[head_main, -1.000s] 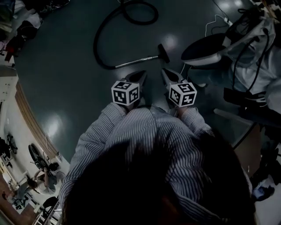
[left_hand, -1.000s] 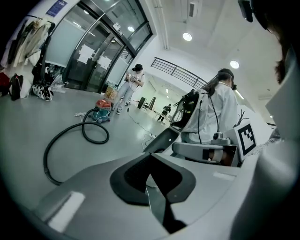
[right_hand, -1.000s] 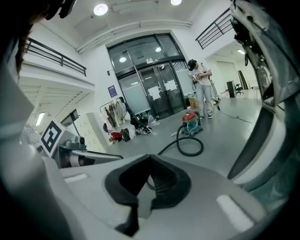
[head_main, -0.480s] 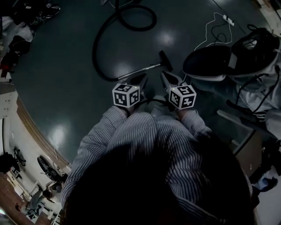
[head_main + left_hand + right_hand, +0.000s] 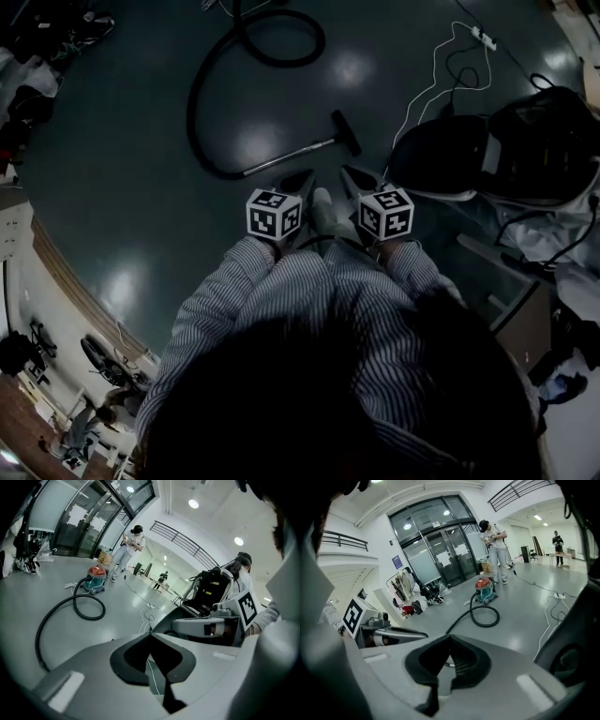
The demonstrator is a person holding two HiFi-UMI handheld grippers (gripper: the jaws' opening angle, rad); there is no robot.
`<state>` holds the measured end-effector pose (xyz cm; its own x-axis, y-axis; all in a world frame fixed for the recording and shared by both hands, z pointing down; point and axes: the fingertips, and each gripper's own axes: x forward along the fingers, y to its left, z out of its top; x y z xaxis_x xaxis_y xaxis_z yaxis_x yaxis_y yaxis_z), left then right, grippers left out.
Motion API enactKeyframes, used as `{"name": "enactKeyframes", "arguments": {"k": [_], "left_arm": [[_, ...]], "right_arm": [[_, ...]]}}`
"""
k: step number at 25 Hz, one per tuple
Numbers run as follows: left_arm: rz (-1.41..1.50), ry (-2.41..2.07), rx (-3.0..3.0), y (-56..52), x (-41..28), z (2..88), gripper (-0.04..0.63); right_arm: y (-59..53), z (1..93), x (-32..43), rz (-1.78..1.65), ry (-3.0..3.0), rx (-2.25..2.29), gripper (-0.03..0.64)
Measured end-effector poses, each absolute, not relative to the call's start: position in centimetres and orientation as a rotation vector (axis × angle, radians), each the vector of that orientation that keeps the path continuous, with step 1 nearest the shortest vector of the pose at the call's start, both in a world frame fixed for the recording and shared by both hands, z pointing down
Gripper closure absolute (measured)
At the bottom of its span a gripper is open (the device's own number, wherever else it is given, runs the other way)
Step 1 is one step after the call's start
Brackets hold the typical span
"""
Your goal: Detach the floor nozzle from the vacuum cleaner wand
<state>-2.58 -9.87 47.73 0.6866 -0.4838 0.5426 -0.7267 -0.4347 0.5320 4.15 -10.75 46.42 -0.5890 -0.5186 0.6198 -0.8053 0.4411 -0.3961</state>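
Note:
The vacuum's metal wand (image 5: 286, 156) lies flat on the dark floor. Its black floor nozzle (image 5: 347, 132) is still joined at the right end. The black hose (image 5: 199, 84) curls away from the wand's left end into a loop at the top. My left gripper (image 5: 305, 176) and right gripper (image 5: 349, 172) hang side by side just short of the wand, touching nothing. Both are shut and empty. In the left gripper view the shut tips (image 5: 151, 634) point over the floor toward the hose (image 5: 70, 606). In the right gripper view the tips (image 5: 450, 637) face the hose loop (image 5: 485, 616) and the red and teal canister (image 5: 485, 590).
A dark rounded case (image 5: 441, 159) and a black bag (image 5: 544, 141) sit on the floor to the right of the nozzle. A white cable with a power strip (image 5: 478, 37) trails beyond them. A person (image 5: 129, 550) stands near the canister (image 5: 95, 579) by the glass doors.
The whole view has shifted as the person moved forward: the case and bag at right now show in full. Both grippers sit slightly lower in the picture, still shut and side by side.

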Motion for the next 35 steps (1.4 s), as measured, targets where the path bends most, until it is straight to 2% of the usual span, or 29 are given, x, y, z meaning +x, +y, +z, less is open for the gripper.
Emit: {"name": "enactKeyframes", "arguments": {"k": [4, 8, 12, 16, 20, 24, 27, 32, 35], "left_arm": [[0.409, -0.915, 2.153, -11.5, -2.3, 49.1, 0.595], [0.451, -0.915, 2.166, -12.9, -1.8, 53.9, 0.594], [0.624, -0.876, 2.232, -14.8, -3.5, 61.6, 0.594], [0.803, -0.833, 2.333, -16.6, -4.5, 72.6, 0.594], [0.835, -0.735, 2.369, -19.0, -4.6, 84.7, 0.534], [1.011, -0.611, 2.402, -19.8, -3.9, 97.0, 0.505], [1.13, -0.534, 2.397, -19.7, -3.4, 104.9, 0.445], [1.249, -0.349, 2.438, -18.6, -2.2, 114.4, 0.42], [1.313, -0.303, 2.454, -18.6, -2.7, 117.8, 0.41]], "right_arm": [[-11.7, 47.9, 4.7, 0.96, -2.268, 1.105, 0.615], [-12.0, 51.7, 6.4, 0.963, -2.225, 1.09, 0.615], [-13.9, 58.7, 6.4, 0.954, -2.204, 1.078, 0.615], [-16.5, 69.3, 7.0, 0.94, -2.204, 1.085, 0.615], [-19.6, 80.8, 6.9, 0.948, -2.197, 1.131, 0.615], [-21.2, 90.6, 7.5, 0.952, -2.214, 1.152, 0.615], [-21.8, 96.5, 8.2, 0.958, -2.222, 1.155, 0.615], [-22.4, 104.2, 8.6, 1.0, -2.22, 1.155, 0.615], [-23.2, 105.7, 8.1, 1.061, -2.238, 1.191, 0.615]]}}
